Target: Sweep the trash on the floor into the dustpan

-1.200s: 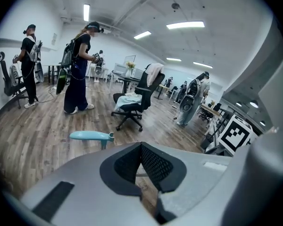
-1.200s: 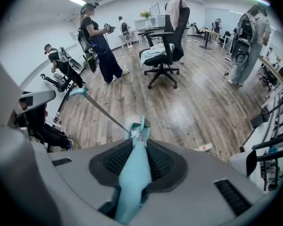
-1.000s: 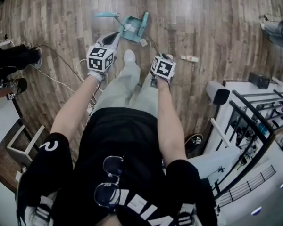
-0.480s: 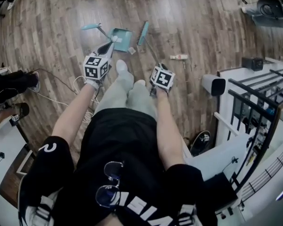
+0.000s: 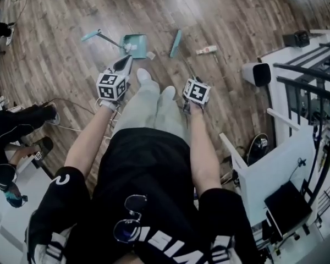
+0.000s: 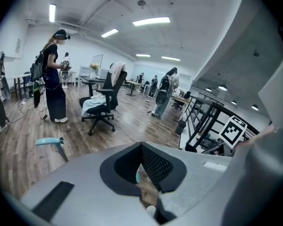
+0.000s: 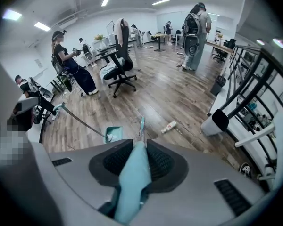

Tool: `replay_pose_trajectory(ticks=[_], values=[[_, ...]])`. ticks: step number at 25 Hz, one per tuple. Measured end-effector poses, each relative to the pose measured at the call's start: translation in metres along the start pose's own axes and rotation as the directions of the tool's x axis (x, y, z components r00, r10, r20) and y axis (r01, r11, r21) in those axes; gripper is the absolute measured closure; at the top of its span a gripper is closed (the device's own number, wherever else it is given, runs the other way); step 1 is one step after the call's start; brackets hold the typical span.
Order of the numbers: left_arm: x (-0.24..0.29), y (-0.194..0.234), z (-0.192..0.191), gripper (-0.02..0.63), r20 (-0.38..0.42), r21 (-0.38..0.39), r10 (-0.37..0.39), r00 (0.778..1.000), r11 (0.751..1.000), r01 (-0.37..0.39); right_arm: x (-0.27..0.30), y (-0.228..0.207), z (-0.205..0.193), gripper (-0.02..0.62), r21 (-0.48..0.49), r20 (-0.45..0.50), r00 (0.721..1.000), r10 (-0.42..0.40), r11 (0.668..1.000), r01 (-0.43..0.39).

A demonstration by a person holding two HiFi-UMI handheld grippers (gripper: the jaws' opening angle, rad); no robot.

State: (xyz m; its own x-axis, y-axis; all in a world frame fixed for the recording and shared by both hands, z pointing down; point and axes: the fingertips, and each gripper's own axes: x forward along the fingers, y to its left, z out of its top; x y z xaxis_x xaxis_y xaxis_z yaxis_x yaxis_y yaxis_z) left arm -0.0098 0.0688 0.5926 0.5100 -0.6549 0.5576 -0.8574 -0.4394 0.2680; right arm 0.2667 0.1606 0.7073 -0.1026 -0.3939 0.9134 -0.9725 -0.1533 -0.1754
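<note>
Trash is only partly dealt with, as I read it: a white crumpled bit (image 5: 130,48) lies in the dustpan (image 5: 137,39), a small white scrap (image 5: 150,55) sits on the floor (image 5: 225,15) just beside the dustpan on its broom side, and a white tube (image 5: 207,50) lies further off the same way, beyond the broom head (image 5: 176,43). So one piece looks to be in, and at least two are left to sweep. Nothing else shows inside the dustpan from where I look.

That dustpan rests on the wood with its long handle (image 5: 99,36) running off on the side away from the broom, and nobody holds it. The broom head stands near the dustpan, between it and the tube, apart from both.

On the near side of the dustpan, the right gripper (image 7: 137,147) is clamped on the teal broom handle (image 7: 131,182), which fills the space between its jaws. The left gripper (image 6: 141,147) has its jaws drawn together at the tips with nothing between them, and it touches neither the dustpan nor the dustpan's handle.

What remains, I'd say, is to draw the tube and the scrap across to the dustpan; with the dustpan unheld, it may well slide when the broom pushes against it
</note>
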Motion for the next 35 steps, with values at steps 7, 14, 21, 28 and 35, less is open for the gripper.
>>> replay_pose_trajectory(ticks=[7, 14, 21, 28, 35], values=[[0.005, -0.006, -0.001, 0.607, -0.030, 0.073, -0.060, 0.998, 0.995, 0.062, 0.005, -0.015, -0.052, 0.511, 0.116, -0.051, 0.998, -0.033, 0.993, 0.039], [0.026, 0.034, -0.016, 0.608, -0.078, 0.092, -0.129, 0.989, 0.986, 0.136, 0.032, 0.001, -0.088, 0.511, 0.114, -0.177, 0.965, -0.194, 0.970, 0.215], [0.019, 0.115, -0.022, 0.607, -0.100, 0.051, -0.140, 0.985, 0.988, 0.145, 0.071, 0.119, -0.096, 0.511, 0.131, -0.180, 0.976, -0.123, 0.980, 0.148], [0.007, 0.169, -0.020, 0.607, -0.109, 0.044, -0.153, 0.982, 0.986, 0.159, 0.088, 0.174, -0.072, 0.510, 0.046, -0.130, 0.969, -0.208, 0.975, 0.216], [-0.011, 0.211, -0.014, 0.608, -0.100, 0.032, -0.139, 0.985, 0.989, 0.143, 0.106, 0.239, -0.048, 0.511, 0.080, -0.087, 0.993, -0.083, 0.993, 0.090]])
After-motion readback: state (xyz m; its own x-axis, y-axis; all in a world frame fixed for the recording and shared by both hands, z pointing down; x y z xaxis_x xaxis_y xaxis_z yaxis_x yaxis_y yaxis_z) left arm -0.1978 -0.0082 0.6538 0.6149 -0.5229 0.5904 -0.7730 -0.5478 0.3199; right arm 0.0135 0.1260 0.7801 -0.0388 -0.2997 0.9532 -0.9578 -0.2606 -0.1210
